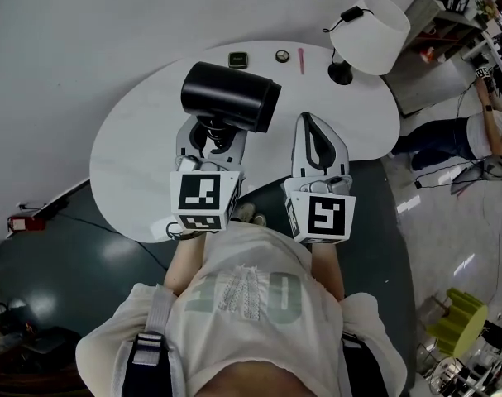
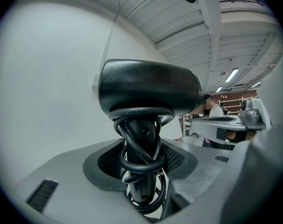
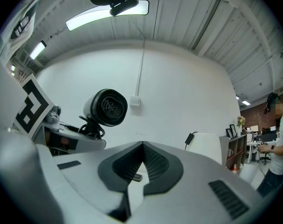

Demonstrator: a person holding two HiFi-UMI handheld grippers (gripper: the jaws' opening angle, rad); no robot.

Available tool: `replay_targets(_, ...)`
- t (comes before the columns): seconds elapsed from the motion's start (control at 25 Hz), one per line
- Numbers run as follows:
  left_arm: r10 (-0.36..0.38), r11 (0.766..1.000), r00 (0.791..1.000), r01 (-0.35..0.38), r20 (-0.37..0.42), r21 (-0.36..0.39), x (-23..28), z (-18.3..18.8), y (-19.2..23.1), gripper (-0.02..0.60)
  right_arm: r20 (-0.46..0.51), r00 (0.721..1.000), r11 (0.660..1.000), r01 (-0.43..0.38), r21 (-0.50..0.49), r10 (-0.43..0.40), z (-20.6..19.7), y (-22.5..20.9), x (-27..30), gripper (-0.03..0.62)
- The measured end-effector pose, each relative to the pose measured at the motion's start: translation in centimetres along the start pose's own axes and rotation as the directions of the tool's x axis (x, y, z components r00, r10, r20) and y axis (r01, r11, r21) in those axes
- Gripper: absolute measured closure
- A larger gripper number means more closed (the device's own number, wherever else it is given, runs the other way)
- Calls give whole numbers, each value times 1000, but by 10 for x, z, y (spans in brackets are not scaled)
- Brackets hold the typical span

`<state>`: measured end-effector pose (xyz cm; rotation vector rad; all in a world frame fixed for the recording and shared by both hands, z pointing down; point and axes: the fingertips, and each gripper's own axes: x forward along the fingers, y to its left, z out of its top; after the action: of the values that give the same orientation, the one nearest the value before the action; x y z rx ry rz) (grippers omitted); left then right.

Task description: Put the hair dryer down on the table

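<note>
A black hair dryer (image 1: 230, 96) hangs above the white oval table (image 1: 143, 147), barrel lying sideways and handle pointing down. My left gripper (image 1: 209, 135) is shut on that handle, which has the black cord coiled round it. In the left gripper view the handle and cord (image 2: 142, 148) sit between the jaws, with the barrel (image 2: 148, 90) above them. My right gripper (image 1: 313, 126) is just right of the dryer over the table, shut and empty. In the right gripper view its tips meet (image 3: 142, 146), and the dryer's rear grille (image 3: 105, 107) shows at the left.
A lamp with a white shade (image 1: 368, 33) stands at the table's far right. A small square device (image 1: 238, 59), a round object (image 1: 282, 55) and a pink pen (image 1: 300, 60) lie along the far edge. A person (image 1: 466, 135) is on the floor side at right.
</note>
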<state>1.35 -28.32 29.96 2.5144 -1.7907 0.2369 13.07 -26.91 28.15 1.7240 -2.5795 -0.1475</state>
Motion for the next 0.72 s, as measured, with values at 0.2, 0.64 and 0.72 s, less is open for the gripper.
replay_targets(0.2,-4,999,990,-2,-140,-38,13,-35,10,365,-37,999,1000,6,13,-6,-16,7,8,591)
replay_targets(0.64,-73,996,914,47,-399,-75,44,-134,15,365,-211,978,1000,-3,16,6,-73,24,28,591)
replay_targets(0.72,-91,994,896,53,-434,-101,51,-150,16,365,-240,971,1000,-5,17,9,-84,27,31,591)
